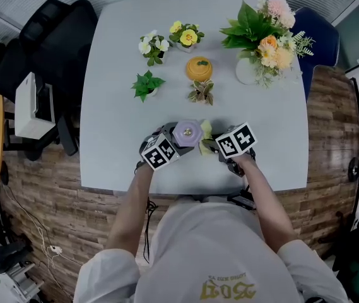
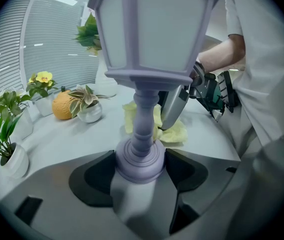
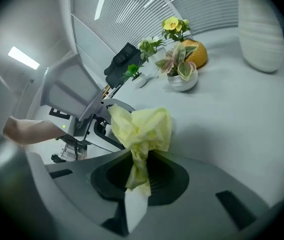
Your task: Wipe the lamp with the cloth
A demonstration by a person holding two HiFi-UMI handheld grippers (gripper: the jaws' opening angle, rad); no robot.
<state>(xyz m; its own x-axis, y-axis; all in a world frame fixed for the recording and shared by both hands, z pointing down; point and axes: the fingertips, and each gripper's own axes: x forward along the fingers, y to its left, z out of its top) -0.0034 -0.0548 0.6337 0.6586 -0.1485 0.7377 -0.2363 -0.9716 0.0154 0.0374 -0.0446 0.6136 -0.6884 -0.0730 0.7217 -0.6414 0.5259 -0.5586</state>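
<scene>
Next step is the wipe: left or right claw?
Right. The right claw is shut on the yellow cloth, close beside the lamp. The left claw is shut on the lamp's base, steadying it.

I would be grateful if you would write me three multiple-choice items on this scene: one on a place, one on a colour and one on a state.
1. Where is the base of the lamp?
A. between the jaws of the left gripper
B. on a shelf
C. in a box

2. What colour is the cloth?
A. blue
B. yellow
C. red

3. What is the state of the right gripper?
A. open and empty
B. shut on the lamp
C. shut on the cloth

Answers:
1 A: the left gripper view shows a jaw pressed against each side of the lavender base.
2 B: the cloth is pale yellow in both gripper views.
3 C: the right gripper view shows the jaws closed on the bunched tail of the cloth.
</scene>
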